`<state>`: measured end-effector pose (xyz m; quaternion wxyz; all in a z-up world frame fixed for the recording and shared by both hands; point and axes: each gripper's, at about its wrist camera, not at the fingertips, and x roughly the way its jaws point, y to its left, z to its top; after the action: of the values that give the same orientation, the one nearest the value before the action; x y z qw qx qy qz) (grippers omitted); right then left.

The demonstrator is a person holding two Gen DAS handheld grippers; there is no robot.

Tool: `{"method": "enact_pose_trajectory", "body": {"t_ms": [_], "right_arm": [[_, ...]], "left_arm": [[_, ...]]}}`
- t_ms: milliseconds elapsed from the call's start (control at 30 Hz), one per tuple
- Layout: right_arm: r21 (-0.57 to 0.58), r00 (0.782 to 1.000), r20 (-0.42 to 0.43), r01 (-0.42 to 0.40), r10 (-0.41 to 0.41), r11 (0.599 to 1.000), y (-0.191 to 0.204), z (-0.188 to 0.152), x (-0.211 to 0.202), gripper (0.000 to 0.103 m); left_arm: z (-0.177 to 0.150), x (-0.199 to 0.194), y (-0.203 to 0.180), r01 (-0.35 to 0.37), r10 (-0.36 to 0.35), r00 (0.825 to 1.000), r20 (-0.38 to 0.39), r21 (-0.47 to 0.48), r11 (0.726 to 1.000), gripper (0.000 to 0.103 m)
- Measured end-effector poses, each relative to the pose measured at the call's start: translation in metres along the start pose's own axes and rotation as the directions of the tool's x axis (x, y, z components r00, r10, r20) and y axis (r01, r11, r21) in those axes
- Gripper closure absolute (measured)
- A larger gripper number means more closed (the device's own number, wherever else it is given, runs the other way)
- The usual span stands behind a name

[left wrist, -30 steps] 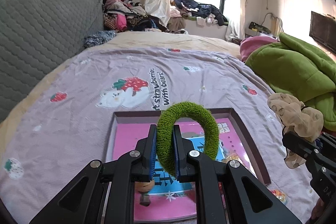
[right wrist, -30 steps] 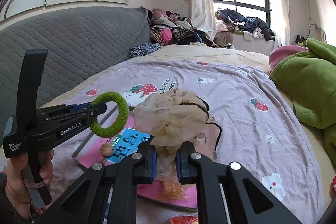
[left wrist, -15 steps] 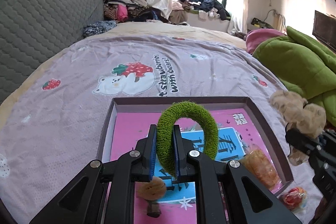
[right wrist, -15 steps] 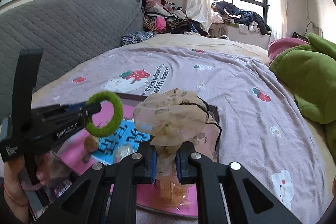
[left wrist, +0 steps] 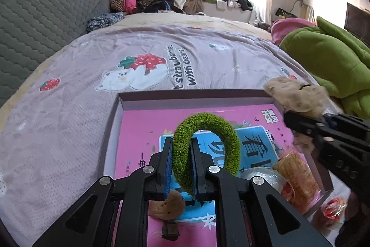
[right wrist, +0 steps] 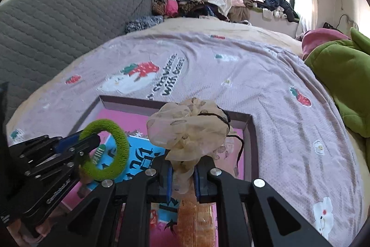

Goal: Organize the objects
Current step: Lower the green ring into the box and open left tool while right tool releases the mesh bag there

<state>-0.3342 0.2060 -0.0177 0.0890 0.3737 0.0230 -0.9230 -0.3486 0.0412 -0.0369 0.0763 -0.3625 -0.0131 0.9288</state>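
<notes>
left gripper [left wrist: 181, 168]: my black angular frame, blue pads, silver screws | right gripper [right wrist: 182, 174]: same black build, blue pads, round silver screws, white lettering on the left one's flank at 8 o'clock

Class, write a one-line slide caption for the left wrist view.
Left gripper clamps a green fuzzy hair tie above a pink-lined box on the strawberry bedspread.

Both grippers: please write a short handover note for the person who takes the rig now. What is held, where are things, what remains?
Left gripper: shut on the green scrunchie, above the box.
Right gripper: shut on the beige scrunchie, over the box's right part.
Box lies on the bed cover; small items already lie inside, among them an orange packet.
Left to do: lower and release both scrunchies in the box. A red wrapped item lies outside it.
</notes>
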Motion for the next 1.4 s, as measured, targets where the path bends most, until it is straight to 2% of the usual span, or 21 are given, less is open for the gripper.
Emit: {"method": "enact_pose_trajectory", "body": {"t_ms": [367, 467, 900, 1033, 1167, 1267, 1333, 1367, 1400], "right_arm": [[0.020, 0.992, -0.123, 0.041, -0.038, 0.999, -0.004, -0.003, 0.034, 0.089], [0.024, 0.989, -0.142, 0.048, -0.044, 0.999, -0.003, -0.004, 0.039, 0.089], [0.049, 0.984, -0.177, 0.024, -0.015, 0.999, -0.001, -0.010, 0.048, 0.084], [0.065, 0.984, -0.179, 0.007, 0.005, 0.998, -0.001, -0.011, 0.047, 0.079], [0.069, 0.983, -0.184, 0.017, -0.004, 0.997, -0.002, -0.012, 0.045, 0.075], [0.075, 0.982, -0.188, 0.023, -0.009, 0.997, -0.003, -0.012, 0.044, 0.073], [0.079, 0.983, -0.186, 0.022, -0.007, 0.997, -0.004, -0.012, 0.042, 0.070], [0.080, 0.983, -0.182, 0.024, -0.009, 0.996, -0.004, -0.011, 0.041, 0.067], [0.082, 0.984, -0.180, 0.026, -0.011, 0.996, -0.004, -0.011, 0.040, 0.065]], "left_arm": [[-0.003, 0.008, 0.002, -0.001, 0.001, 1.000, -0.026, -0.002, 1.000, 0.089], [-0.004, 0.013, 0.002, 0.016, -0.017, 0.999, -0.048, -0.007, 1.000, 0.089], [-0.008, 0.023, 0.001, -0.010, 0.010, 0.995, -0.094, 0.003, 1.000, 0.087], [-0.010, 0.028, 0.003, -0.010, 0.010, 0.993, -0.120, 0.003, 1.000, 0.086], [-0.011, 0.030, 0.003, -0.018, 0.020, 0.990, -0.140, 0.015, 1.000, 0.077], [-0.009, 0.028, 0.005, -0.016, 0.017, 0.990, -0.141, 0.011, 1.000, 0.075], [-0.009, 0.027, 0.005, 0.002, 0.000, 0.988, -0.152, 0.011, 1.000, 0.067], [-0.008, 0.027, 0.005, 0.007, -0.005, 0.988, -0.156, 0.014, 1.000, 0.054], [-0.008, 0.027, 0.004, 0.006, -0.003, 0.987, -0.159, 0.017, 1.000, 0.046]]}}
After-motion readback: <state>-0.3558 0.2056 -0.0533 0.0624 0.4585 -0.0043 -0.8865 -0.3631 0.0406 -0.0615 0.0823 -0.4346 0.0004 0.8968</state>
